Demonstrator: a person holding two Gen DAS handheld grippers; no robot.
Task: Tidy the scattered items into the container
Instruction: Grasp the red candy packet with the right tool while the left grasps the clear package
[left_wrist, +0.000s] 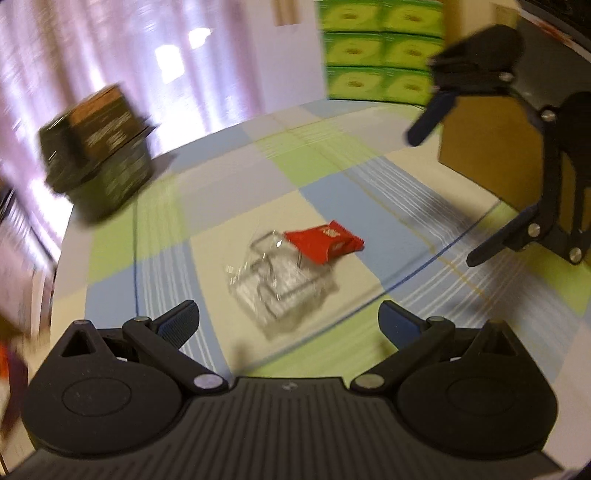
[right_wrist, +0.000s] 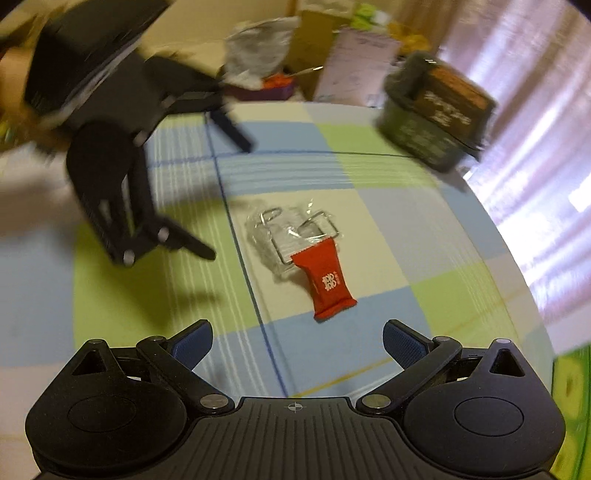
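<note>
A red snack packet (left_wrist: 325, 242) (right_wrist: 325, 284) lies on the checked tablecloth, its end resting on a clear plastic bag of metal clips (left_wrist: 280, 288) (right_wrist: 291, 229). My left gripper (left_wrist: 290, 321) is open, low over the cloth, just short of the clear bag. My right gripper (right_wrist: 297, 341) is open too, with the red packet a little ahead of its fingers. Each gripper shows in the other's view: the right one (left_wrist: 447, 195) at upper right, the left one (right_wrist: 229, 199) at upper left, both open and empty. A dark box-shaped container (left_wrist: 98, 155) (right_wrist: 436, 122) stands at the table's far edge.
A brown cardboard box (left_wrist: 487, 144) stands by the right gripper. Green cartons (left_wrist: 380, 48) are stacked behind the table. Clutter of bags and papers (right_wrist: 295, 62) lies beyond the far edge. Pale curtains (left_wrist: 129, 59) hang behind. The checked cloth (right_wrist: 388, 177) covers the table.
</note>
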